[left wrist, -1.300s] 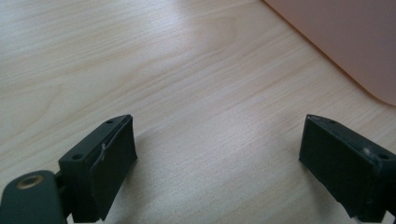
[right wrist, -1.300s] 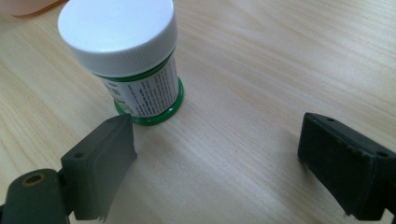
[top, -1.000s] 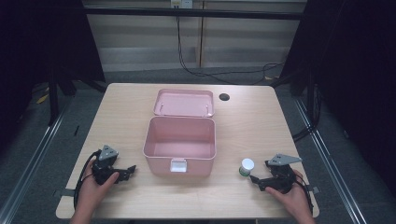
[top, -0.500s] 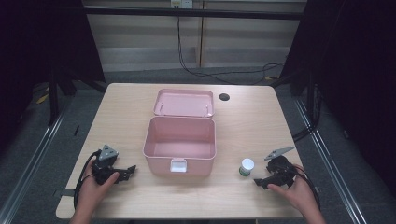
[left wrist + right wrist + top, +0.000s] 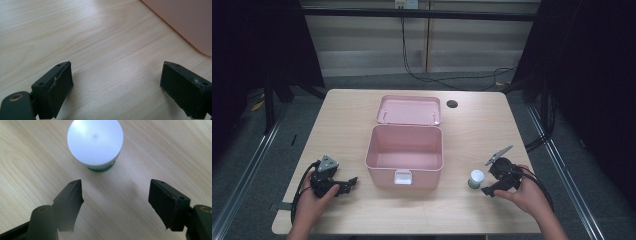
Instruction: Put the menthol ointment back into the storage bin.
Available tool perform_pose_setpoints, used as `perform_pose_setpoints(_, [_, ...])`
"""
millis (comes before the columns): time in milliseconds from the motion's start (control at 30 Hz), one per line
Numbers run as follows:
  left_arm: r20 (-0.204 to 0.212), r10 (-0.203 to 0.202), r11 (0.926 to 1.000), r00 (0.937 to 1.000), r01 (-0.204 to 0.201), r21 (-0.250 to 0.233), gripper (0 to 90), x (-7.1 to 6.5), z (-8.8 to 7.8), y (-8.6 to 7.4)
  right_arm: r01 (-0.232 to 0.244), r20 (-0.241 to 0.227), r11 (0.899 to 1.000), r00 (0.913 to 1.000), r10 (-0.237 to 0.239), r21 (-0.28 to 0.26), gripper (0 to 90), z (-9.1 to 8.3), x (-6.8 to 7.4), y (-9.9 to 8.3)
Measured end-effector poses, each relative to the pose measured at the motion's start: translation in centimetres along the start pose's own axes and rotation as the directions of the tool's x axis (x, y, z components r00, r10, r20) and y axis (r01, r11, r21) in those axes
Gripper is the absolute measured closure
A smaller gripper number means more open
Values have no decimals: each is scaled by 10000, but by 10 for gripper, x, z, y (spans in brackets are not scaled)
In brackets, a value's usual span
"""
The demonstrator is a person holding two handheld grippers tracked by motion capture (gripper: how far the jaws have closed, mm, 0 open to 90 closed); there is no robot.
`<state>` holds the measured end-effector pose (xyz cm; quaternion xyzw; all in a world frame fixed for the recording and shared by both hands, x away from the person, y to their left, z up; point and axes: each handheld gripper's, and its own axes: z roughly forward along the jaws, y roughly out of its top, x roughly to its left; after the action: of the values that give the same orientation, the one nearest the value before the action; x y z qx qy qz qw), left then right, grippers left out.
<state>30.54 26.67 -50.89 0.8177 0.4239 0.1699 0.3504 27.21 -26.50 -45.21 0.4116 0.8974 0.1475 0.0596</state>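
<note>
A pink box stands open in the middle of the table, its lid folded back behind it. A small green jar with a white cap stands upright to the box's right. My right gripper is open, tipped over beside the jar, looking down on the cap, which lies just beyond the jaws. My left gripper rests open on the bare wood left of the box, whose pink corner shows at the upper right.
A round cable hole sits in the tabletop behind the lid. Dark floor and metal rails flank the table. Bare wood lies along the front edge between both hands.
The right gripper has rolled onto its side and drawn closer to the jar, its grey plate now pointing up and away. The left gripper has stayed put.
</note>
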Motion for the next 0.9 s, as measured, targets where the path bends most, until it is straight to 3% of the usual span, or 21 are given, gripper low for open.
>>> perform_pose_setpoints(500, [3, 7, 10000, 10000, -7, 3, 103, 0, 0, 0, 480, -155, 9970, 9988, -471, 613, 308, 1, 4, 27])
perform_pose_setpoints(900, [22, -2, 10000, 10000, 2, -15, 103, 0, 0, 0, 619, -398, 9923, 9975, -580, 1068, 320, 7, 7, 41])
